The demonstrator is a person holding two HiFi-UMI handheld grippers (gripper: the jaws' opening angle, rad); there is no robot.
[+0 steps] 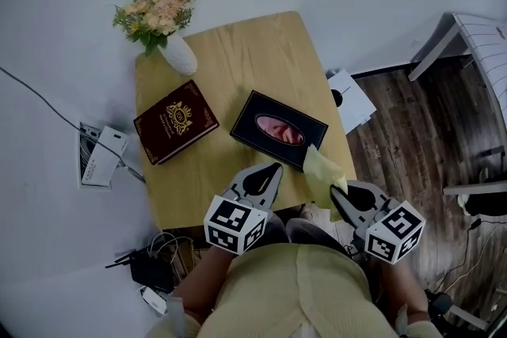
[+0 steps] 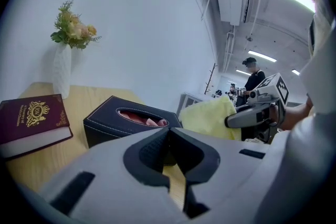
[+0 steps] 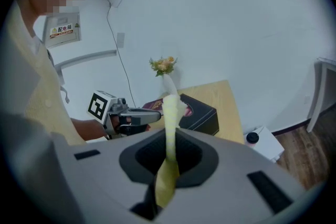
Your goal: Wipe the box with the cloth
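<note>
A black tissue box [image 1: 277, 129] [image 2: 126, 120] [image 3: 202, 113] with an oval opening showing pink tissue lies on the wooden table [image 1: 253, 51], near its right front. My right gripper [image 1: 339, 194] [image 3: 169, 160] is shut on a yellow cloth [image 1: 321, 174] [image 2: 210, 118] [image 3: 170, 128], which stands up out of the jaws just beside the box's near right corner. My left gripper [image 1: 265, 174] [image 2: 169, 134] hovers over the table's front edge just short of the box, shut with nothing in it.
A maroon book [image 1: 176, 120] [image 2: 31, 120] lies left of the box. A white vase of flowers [image 1: 178, 53] [image 2: 61, 71] stands at the far left corner. Cables and a power strip [image 1: 99, 154] lie on the floor left; a white box [image 1: 352, 99] sits right.
</note>
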